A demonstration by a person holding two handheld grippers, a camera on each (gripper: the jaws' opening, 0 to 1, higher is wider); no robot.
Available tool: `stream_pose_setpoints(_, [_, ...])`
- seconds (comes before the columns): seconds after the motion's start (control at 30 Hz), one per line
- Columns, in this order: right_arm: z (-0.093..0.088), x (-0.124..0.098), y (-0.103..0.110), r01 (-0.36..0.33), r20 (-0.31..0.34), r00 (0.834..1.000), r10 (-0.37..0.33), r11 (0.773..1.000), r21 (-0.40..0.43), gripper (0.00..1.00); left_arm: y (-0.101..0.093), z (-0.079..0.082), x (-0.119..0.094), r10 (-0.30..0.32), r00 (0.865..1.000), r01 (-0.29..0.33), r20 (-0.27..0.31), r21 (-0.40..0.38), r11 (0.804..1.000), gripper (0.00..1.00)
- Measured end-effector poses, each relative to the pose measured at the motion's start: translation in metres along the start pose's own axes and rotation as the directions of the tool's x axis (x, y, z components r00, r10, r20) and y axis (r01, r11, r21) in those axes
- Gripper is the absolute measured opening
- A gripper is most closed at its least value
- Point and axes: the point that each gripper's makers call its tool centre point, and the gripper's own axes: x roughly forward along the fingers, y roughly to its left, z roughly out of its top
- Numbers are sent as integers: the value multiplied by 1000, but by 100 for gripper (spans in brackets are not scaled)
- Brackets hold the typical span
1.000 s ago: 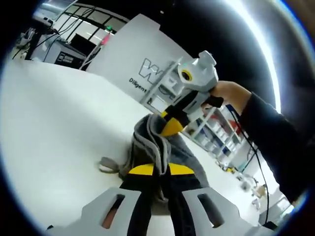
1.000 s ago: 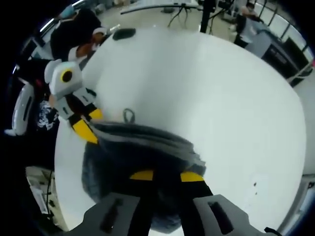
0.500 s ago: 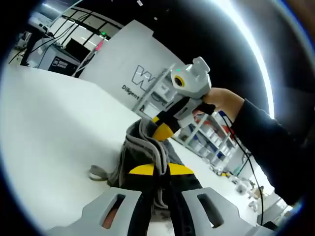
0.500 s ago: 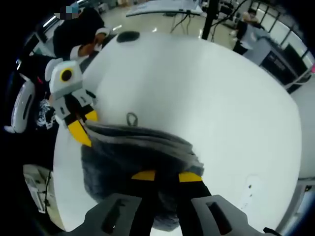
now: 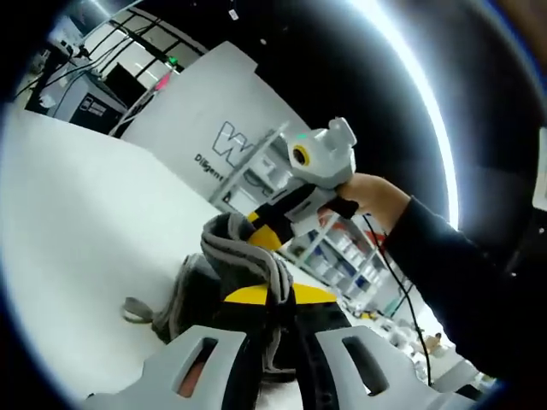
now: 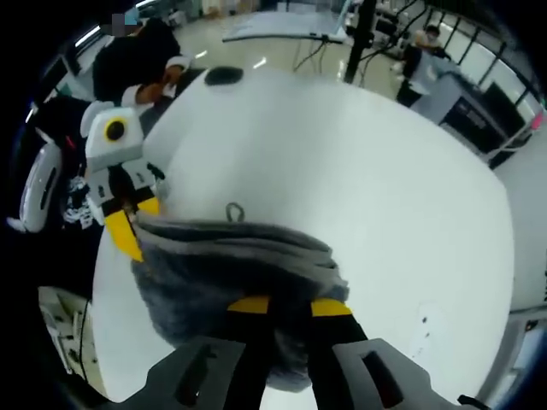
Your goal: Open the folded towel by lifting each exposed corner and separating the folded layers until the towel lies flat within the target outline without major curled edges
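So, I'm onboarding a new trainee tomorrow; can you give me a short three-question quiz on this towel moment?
1. True or false: the folded grey terry towel lies flat, untouched, on the round white table.
2. Multiple choice: the left hand-held gripper is A) wide open, B) shut on the towel's edge, C) resting on the table.
3. What small part of the towel shows against the table near its far edge in the right gripper view?

Key: 1 false; 2 B; 3 a grey hanging loop. The right hand-held gripper also clamps the towel.
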Motion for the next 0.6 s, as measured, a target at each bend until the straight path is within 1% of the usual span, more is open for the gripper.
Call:
stream_pose_setpoints(0.07, [1,-2,7,8,2,1000,-8,1000,-3,9,-5,1,1,-10,1000,10,2,0,1000,6])
stream_pose_setpoints(0.17, [1,-3,3,16,4,1000,-16,1000,-8,9,-14,1,3,-30,1000,30,9,-2,1000,7])
stream_pose_setpoints(0.23, [0,-4,2,25,5,1000,-25,1000,-11,9,-17,1,4,-33,999,33,12,4,999,7])
stream_pose_setpoints(0.27, [-1,-5,11,28,5,1000,-28,1000,-11,9,-19,1,5,-36,999,36,10,6,999,7])
stream_pose_setpoints(0.37, [-5,-8,6,39,10,999,-39,999,-10,9,-24,-1,7,-44,999,43,7,16,999,7])
stream_pose_setpoints(0.43, [-6,-10,10,41,17,999,-41,999,-7,9,-30,-2,11,-57,998,57,4,24,998,7])
stream_pose_setpoints(0.47, [-8,-11,16,43,23,999,-42,999,-5,9,-34,-2,13,-66,998,66,2,29,997,7])
stream_pose_setpoints(0.57, [-9,-13,18,46,29,999,-46,999,-2,9,-42,-4,16,-79,997,80,-5,47,996,7])
stream_pose_setpoints(0.6, [-13,-14,19,52,29,998,-52,999,-3,9,-44,-5,18,-82,997,83,-7,51,995,7])
